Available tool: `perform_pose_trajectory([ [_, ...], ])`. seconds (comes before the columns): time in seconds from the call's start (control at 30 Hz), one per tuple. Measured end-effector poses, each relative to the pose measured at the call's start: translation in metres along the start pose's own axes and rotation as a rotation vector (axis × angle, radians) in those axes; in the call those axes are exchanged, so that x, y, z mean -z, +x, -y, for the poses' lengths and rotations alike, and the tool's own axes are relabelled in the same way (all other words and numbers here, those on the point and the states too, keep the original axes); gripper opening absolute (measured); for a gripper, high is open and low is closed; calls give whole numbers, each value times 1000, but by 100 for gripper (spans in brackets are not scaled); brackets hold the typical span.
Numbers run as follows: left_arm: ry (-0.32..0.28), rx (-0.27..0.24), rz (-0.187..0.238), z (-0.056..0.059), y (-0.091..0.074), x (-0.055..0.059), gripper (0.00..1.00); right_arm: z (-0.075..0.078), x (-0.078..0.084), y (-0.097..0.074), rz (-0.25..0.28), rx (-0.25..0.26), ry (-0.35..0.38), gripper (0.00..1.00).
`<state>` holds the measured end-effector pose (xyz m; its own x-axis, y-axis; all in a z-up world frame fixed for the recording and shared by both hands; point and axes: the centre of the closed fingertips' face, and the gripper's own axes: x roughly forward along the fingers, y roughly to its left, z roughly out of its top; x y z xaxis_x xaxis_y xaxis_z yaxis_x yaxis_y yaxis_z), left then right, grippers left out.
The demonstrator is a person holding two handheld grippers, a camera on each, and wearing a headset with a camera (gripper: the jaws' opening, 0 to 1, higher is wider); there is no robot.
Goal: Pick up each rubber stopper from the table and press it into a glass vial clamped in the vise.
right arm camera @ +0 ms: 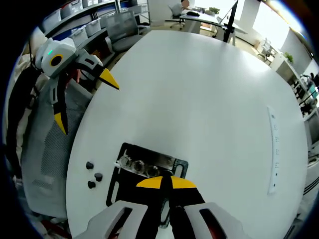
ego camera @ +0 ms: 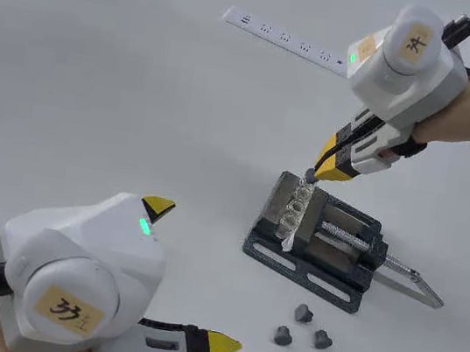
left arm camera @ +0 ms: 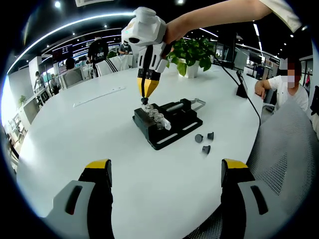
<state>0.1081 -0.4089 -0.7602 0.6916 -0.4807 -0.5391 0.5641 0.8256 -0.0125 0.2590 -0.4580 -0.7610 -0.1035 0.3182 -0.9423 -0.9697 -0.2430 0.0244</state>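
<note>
In the head view the left gripper (ego camera: 192,277) sits at the lower left of the frame over the white desk (ego camera: 97,93). Its jaws are spread wide with nothing between them. Its own view agrees: the two yellow-tipped jaws stand far apart at the bottom of the frame.

A white power strip (ego camera: 282,36) lies along the upper middle, well apart from the rest. Right of centre stands the black vise (ego camera: 292,264), with a row of glass vials (ego camera: 293,211) clamped upright in it. Near the vise, at the lower right, three loose stoppers (ego camera: 304,313) lie on the desk in a small cluster, none touching another.

At the upper right the right gripper (ego camera: 320,173) slants down to the far end of the row. Its jaws are closed on a dark stopper (ego camera: 310,177) held at the mouth of the end vial. Whether the stopper already touches the glass cannot be told.

In the right gripper view the yellow tips meet at the bottom centre, just over the vise, with the loose stoppers to its left. In the left gripper view a potted plant (left arm camera: 192,52) stands on the desk at the upper middle, behind the vise.
</note>
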Motion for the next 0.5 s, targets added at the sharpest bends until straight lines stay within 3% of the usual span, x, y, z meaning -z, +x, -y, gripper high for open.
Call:
perform_pose_trajectory([
  [0.5, -7, -1, -3, -2, 0, 3, 90, 1, 0, 4, -9, -13, 7, 0],
])
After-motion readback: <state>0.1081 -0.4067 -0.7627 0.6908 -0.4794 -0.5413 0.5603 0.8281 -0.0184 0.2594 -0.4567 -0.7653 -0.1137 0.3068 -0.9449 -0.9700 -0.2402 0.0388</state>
